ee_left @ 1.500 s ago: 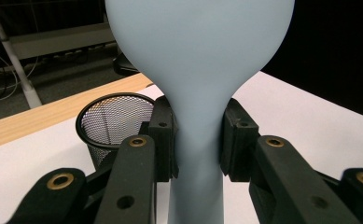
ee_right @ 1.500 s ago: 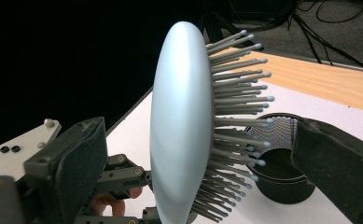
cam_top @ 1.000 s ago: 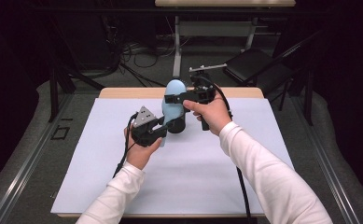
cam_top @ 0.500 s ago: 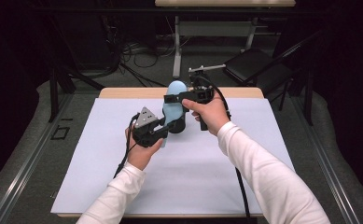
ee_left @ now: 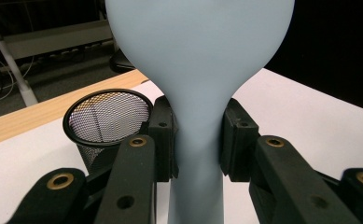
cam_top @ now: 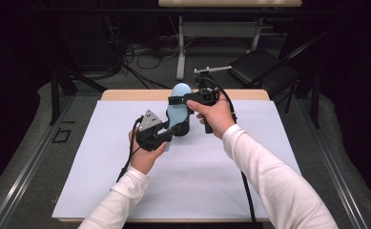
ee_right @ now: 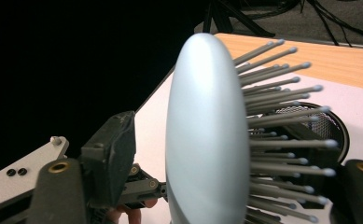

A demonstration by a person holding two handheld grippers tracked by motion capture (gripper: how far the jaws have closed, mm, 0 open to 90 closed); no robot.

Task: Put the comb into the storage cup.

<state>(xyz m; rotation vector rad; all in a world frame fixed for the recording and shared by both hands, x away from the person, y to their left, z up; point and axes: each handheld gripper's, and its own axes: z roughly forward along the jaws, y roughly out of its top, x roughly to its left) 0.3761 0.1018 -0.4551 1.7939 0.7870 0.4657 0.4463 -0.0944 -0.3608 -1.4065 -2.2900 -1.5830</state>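
Blue brush (cam_top: 177,113) stands over the mesh cup (cam_top: 182,129), my left gripper (cam_top: 160,139) clamped on its handle; my right gripper (cam_top: 180,99) has just been closing around its head, pads apparently not yet touching, so a handover looks near.

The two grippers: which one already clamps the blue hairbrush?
The left gripper clamps the hairbrush handle; the right gripper's jaws have just been closing, not yet pressing.

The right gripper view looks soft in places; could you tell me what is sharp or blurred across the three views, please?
Right gripper view: the hairbrush back is slightly soft with a broad sheen, and the background is black. Left gripper view: the handle is crisp, evenly lit. High view: bright table, dark surroundings.
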